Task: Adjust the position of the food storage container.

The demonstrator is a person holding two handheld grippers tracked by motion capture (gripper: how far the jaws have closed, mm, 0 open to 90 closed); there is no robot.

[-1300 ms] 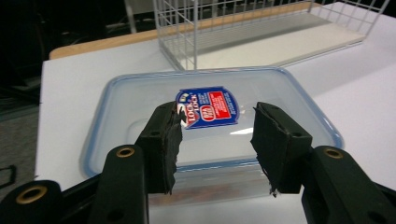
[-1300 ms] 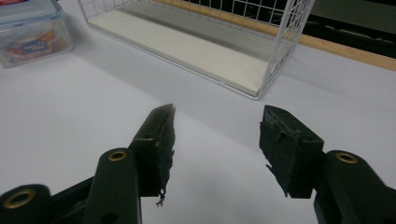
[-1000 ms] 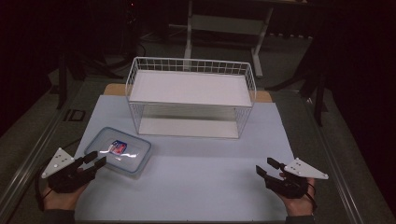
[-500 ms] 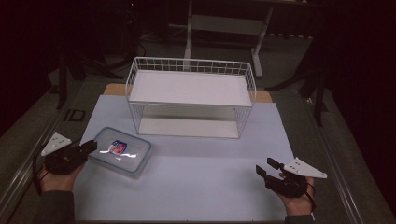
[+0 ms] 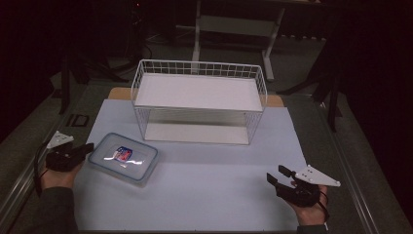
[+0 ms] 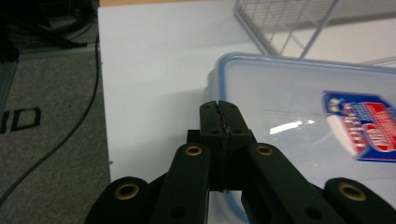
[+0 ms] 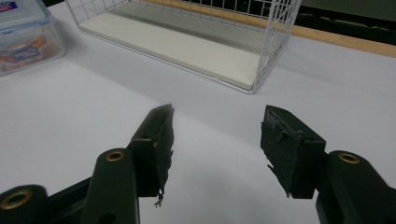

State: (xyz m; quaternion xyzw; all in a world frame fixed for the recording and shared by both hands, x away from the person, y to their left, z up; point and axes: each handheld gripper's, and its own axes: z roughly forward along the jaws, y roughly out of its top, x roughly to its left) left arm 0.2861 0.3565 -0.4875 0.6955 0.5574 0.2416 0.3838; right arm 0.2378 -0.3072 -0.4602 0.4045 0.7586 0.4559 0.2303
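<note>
A clear plastic container [image 5: 124, 157] with a blue-rimmed lid and a red-and-blue label lies flat on the white mat [image 5: 204, 195], left of centre. My left gripper [image 5: 86, 147] lies level just left of it. In the left gripper view its jaws [image 6: 219, 109] are pressed together at the container's [image 6: 303, 116] left rim. They have just been closing and nothing is between them. I cannot tell whether the tips touch the rim. My right gripper [image 5: 278, 175] rests low at the near right. It stands open over bare mat in the right gripper view [image 7: 215, 140].
A white wire rack [image 5: 197, 92] with a solid white shelf stands across the back of the mat, also in the right gripper view [image 7: 187, 42]. Grey carpet with a black cable [image 6: 79, 116] borders the mat's left edge. A wooden board [image 5: 119, 92] shows behind the rack.
The left hand has slid left, from the container's near-left corner to beside its left rim, and its jaws have closed. The right gripper and the container have not moved.
</note>
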